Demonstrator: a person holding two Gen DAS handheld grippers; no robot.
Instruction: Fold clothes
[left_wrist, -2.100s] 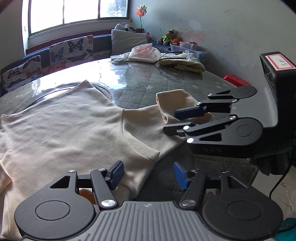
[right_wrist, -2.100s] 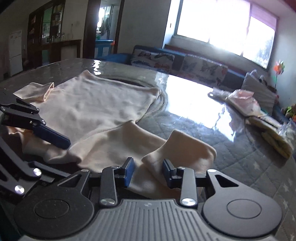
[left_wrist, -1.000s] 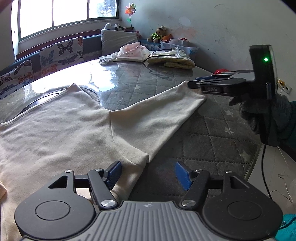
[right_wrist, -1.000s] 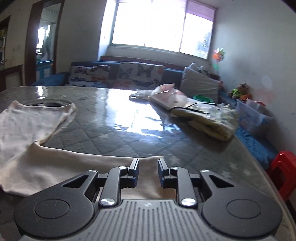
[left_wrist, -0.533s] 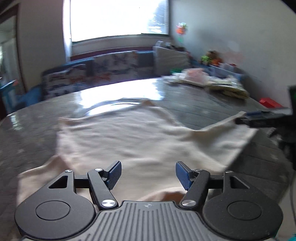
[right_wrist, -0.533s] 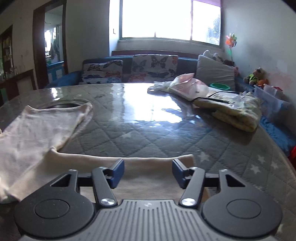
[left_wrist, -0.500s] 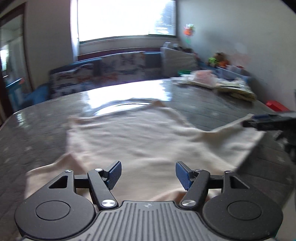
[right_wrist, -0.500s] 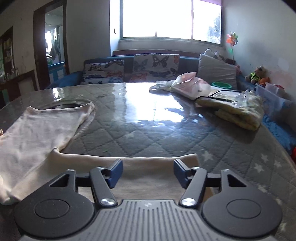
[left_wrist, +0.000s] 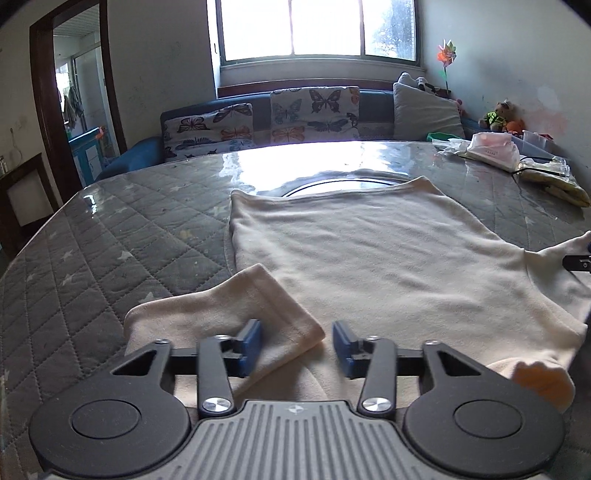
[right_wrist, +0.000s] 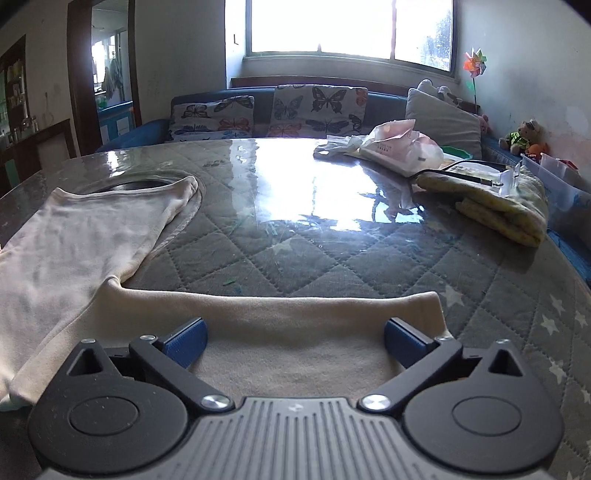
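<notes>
**Shirt flat on table, neither sleeve gripped**

Left wrist view, lower left: cuff (left_wrist: 236, 306) doubled back on itself, resting partly on the table (left_wrist: 129, 229) and partly on the garment. Just right of it, at bottom centre: left gripper (left_wrist: 297, 343), jaws just been closing around the cuff's corner. Not yet clamped, with a gap showing on the right side and nothing pinched. Centre to right: shirt (left_wrist: 369, 251) spread smooth, far edge toward the window.

Right wrist view, left: same shirt body, lying flat. Bottom centre: sleeve (right_wrist: 295, 314) stretched straight across the frame. Over it, right gripper (right_wrist: 295, 341), jaws just been opening and now spread as wide as they go. Cloth lying between them, released and not pressed.

Judged light, soft and limp. Likely to slide on the glossy top and to sag or crease if lifted at one point. Best taken at the stitched cuff edge, pinching both layers, then carried low across the body.
</notes>
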